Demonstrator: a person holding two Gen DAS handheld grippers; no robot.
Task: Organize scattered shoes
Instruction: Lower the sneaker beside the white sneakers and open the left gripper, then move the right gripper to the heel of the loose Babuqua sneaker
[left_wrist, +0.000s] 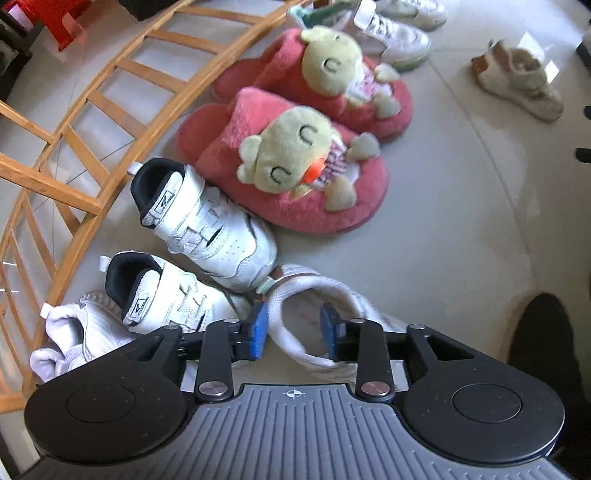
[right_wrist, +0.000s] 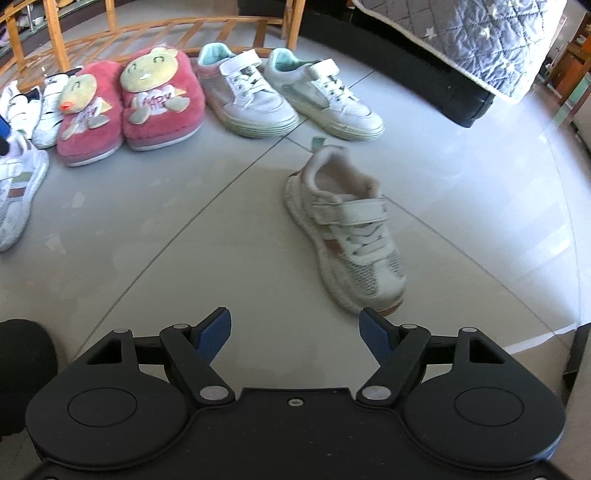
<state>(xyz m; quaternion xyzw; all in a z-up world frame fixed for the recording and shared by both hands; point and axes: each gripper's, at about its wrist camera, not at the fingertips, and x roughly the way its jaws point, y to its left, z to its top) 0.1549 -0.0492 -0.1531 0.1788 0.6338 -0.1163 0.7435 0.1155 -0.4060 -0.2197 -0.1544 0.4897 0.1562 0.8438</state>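
Observation:
My left gripper (left_wrist: 294, 332) points straight down over a white sneaker (left_wrist: 295, 288) with brown and green stripes (right_wrist: 14, 192). Its blue pads (left_wrist: 256, 332) stand apart around the shoe's collar without pressing it, so it is open. This shoe ends a row by the rack: two white sneakers with black lining (left_wrist: 207, 221), two pink plush slippers (left_wrist: 295, 170) (right_wrist: 162, 103) and two white-and-mint sneakers (right_wrist: 243, 92). A lone beige strap sneaker (right_wrist: 343, 229) (left_wrist: 517, 85) lies apart on the floor. My right gripper (right_wrist: 295, 317) hovers open and empty just in front of its toe.
A low wooden slatted rack (left_wrist: 74, 122) runs behind the row of shoes. Another white shoe (left_wrist: 74, 332) lies at the rack's near end. A grey quilted blanket (right_wrist: 461, 37) hangs over dark furniture at the back right. The grey tiled floor (right_wrist: 166, 240) is glossy.

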